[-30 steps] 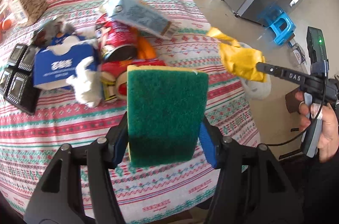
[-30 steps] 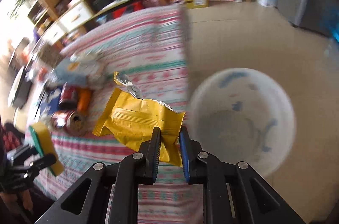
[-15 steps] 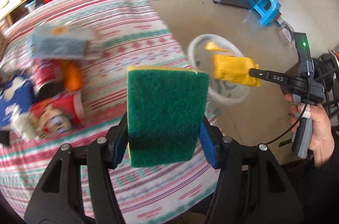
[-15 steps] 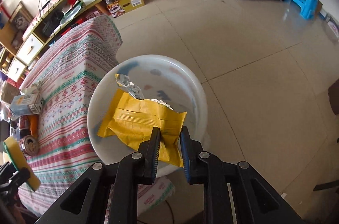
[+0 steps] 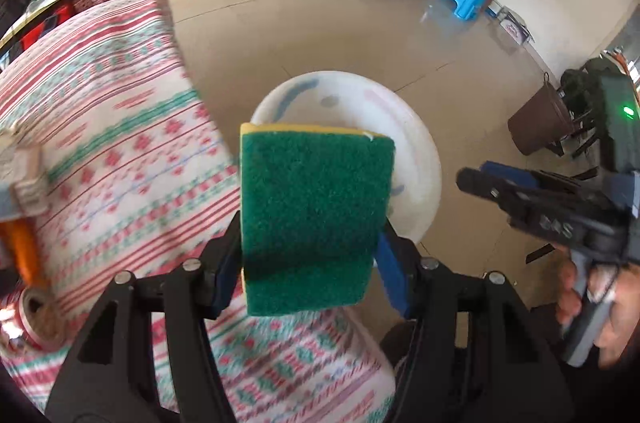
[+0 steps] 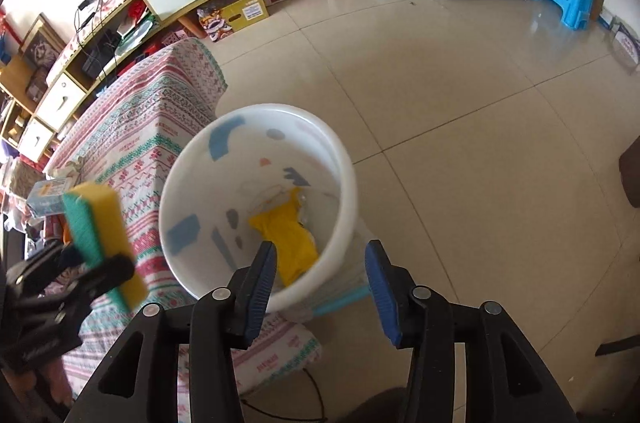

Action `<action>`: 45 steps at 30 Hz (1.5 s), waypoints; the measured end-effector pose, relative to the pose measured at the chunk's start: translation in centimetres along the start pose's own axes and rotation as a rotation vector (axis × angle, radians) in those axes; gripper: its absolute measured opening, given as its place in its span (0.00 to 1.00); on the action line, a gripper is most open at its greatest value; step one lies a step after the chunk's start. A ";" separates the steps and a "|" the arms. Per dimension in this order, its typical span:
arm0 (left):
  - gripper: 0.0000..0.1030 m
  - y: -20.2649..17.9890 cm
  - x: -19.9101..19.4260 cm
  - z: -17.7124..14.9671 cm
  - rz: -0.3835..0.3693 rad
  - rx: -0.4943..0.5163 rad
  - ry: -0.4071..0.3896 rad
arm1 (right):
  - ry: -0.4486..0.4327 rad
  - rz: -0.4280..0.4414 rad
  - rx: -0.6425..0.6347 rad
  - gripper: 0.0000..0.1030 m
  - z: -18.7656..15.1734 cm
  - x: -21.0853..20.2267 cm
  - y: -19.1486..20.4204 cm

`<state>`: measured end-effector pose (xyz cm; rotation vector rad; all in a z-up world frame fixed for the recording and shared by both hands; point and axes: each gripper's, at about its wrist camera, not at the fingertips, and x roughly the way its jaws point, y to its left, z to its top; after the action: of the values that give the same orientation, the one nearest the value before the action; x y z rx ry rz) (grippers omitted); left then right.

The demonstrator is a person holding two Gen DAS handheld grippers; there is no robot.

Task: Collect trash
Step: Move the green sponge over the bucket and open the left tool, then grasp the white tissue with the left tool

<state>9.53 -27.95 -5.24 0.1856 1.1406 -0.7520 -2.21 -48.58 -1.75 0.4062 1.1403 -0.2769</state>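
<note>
The left tool (image 5: 310, 259) was clamped on a green-and-yellow scouring sponge (image 5: 316, 219), held upright with the green face toward the camera; from the right wrist view the same sponge (image 6: 100, 235) sat above the bench's near corner, beside the bin. The right tool (image 6: 322, 275) stood wide open with nothing between its blue pads (image 6: 262, 273), poised over the near rim of the white waste bin (image 6: 348, 183). The bin stood on the tiled floor (image 6: 480, 143), touching the corner of the bench (image 6: 160, 127) with its patterned cloth. A yellow wrapper (image 6: 294, 239) lay at the bottom of the bin. A red can (image 5: 34, 319) lay on the bench's left edge, blurred.
</note>
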 end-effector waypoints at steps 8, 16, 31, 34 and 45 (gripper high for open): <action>0.67 -1.4 1.8 1.3 -0.010 0.014 -0.034 | -0.012 -0.021 -0.006 0.53 -0.5 -0.8 -1.4; 0.83 -0.6 0.7 1.1 0.071 0.024 -0.058 | -0.024 -0.021 -0.018 0.57 -0.4 -1.1 -0.8; 0.83 3.6 -3.5 -1.1 0.114 -0.017 -0.073 | -0.030 -0.016 -0.083 0.62 0.4 -0.8 3.2; 0.84 4.8 -4.5 -1.6 0.121 -0.034 -0.082 | -0.032 -0.011 -0.106 0.63 0.5 -0.7 4.8; 0.84 10.9 -9.1 -4.7 0.192 -0.115 -0.099 | -0.025 0.015 -0.198 0.68 0.8 0.3 11.5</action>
<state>10.95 -13.40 -1.83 0.1573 1.0525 -0.5194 3.32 -38.70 0.24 0.2357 1.1277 -0.1534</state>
